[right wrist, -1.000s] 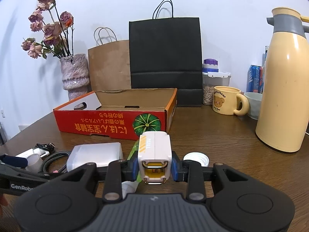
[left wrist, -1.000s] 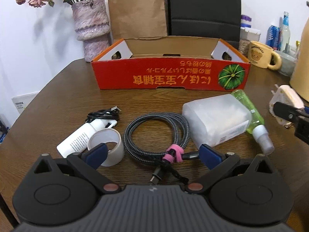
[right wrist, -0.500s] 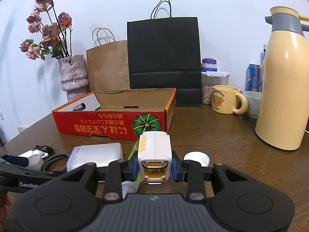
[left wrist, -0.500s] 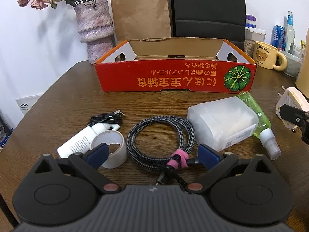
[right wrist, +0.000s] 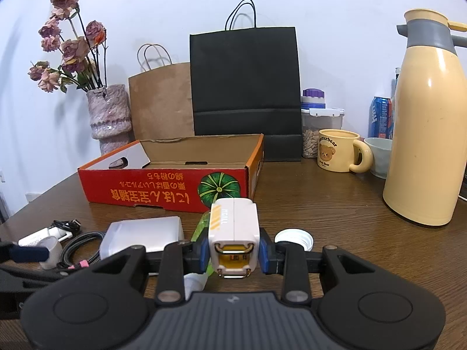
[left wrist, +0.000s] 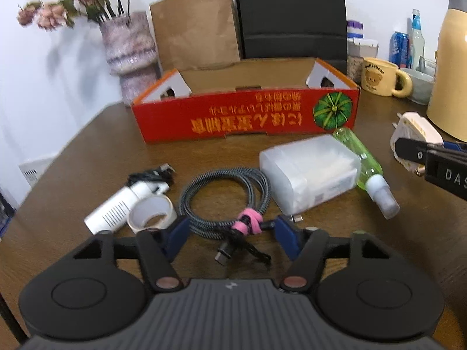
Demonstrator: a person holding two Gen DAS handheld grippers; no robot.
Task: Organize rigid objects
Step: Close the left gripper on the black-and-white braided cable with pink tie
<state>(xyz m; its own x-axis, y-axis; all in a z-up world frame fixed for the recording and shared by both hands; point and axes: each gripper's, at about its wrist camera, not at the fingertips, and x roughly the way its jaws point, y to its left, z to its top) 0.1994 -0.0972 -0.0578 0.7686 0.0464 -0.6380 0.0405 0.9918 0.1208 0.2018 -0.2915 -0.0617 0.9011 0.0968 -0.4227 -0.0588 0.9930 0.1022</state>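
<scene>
You are closing left gripper (left wrist: 232, 234) around coiled cable (left wrist: 224, 195) on table (left wrist: 364, 248), jaws narrower than second ago, pads not yet pressing. Right gripper (right wrist: 233, 255) is pinching white charger (right wrist: 233, 233), hovering unchanged short of red box (right wrist: 169, 186). Cable grab is starting.

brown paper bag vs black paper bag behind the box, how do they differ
The brown paper bag is shorter and tan, with pale twisted handles; the black paper bag is taller and wider, with thin dark handles. The brown one is on the black one's left. Both stand upright behind the red cardboard box.
</scene>
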